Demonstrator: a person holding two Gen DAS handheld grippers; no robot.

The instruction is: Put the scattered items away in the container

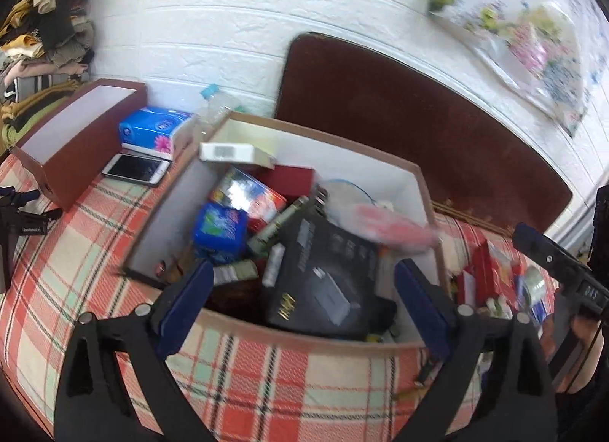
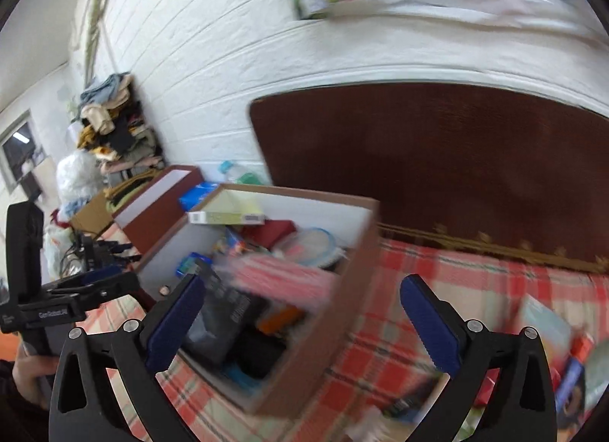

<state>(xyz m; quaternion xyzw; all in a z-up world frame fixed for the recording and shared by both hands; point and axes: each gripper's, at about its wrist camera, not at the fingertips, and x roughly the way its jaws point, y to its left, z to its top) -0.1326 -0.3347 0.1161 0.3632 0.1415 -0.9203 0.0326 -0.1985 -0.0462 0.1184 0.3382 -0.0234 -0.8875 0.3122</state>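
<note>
An open white-lined cardboard box [image 1: 415,191] sits on the plaid bedcover and holds several items: a black box [image 1: 323,278], a blue packet [image 1: 219,231], a white carton [image 1: 232,153]. A blurred pink packet [image 1: 392,227] lies over the box's right side; it also shows in the right wrist view [image 2: 281,276]. My left gripper [image 1: 304,290] is open and empty over the box's near edge. My right gripper [image 2: 304,324] is open and empty above the box's near right corner [image 2: 342,290]. Scattered items [image 1: 491,282] lie on the bed right of the box.
A brown box lid [image 1: 76,137], a blue tissue pack [image 1: 152,130], a phone [image 1: 135,168] and a plastic bottle [image 1: 213,103] lie left of the box. A dark red headboard [image 1: 399,111] stands behind against the white wall. Clothes [image 1: 45,23] are piled at far left.
</note>
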